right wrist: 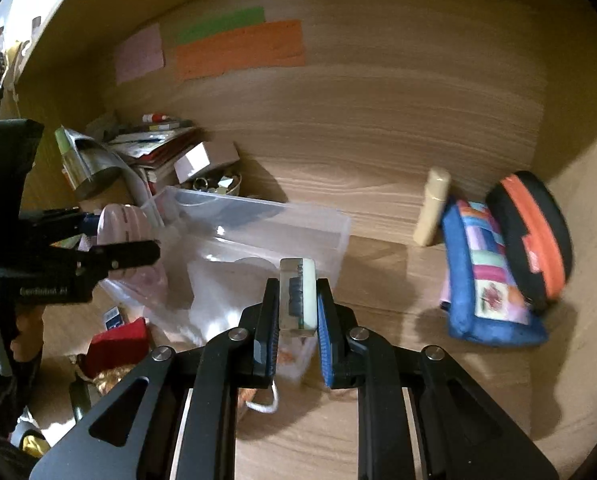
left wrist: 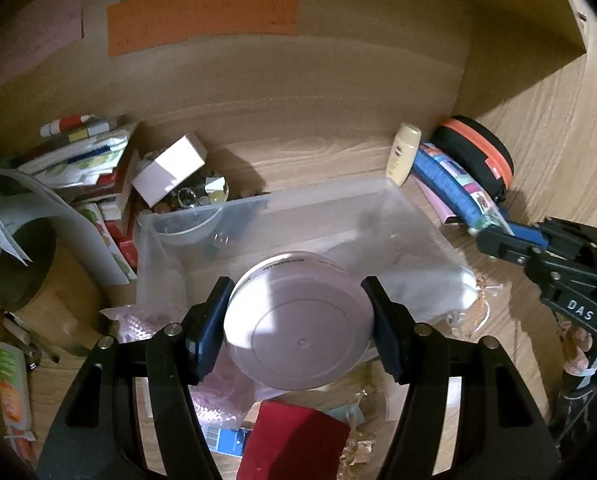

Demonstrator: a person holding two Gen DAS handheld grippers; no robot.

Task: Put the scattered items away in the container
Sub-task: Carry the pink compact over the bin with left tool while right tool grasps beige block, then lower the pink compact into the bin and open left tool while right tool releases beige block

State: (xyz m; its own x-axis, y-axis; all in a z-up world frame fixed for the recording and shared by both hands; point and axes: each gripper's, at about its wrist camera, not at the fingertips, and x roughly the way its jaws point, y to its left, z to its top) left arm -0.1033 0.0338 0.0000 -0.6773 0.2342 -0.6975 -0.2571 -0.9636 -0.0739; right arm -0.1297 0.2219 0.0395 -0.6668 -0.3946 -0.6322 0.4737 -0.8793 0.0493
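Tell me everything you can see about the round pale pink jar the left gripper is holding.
The round pale pink jar looks like smooth plastic, with a flat disc face showing a raised ring, and dark lettering along its edge. The left gripper is shut on it, one pad on each side. It is tilted, flat face toward the camera, held over the near rim of the clear plastic container. The right wrist view shows it edge-on.
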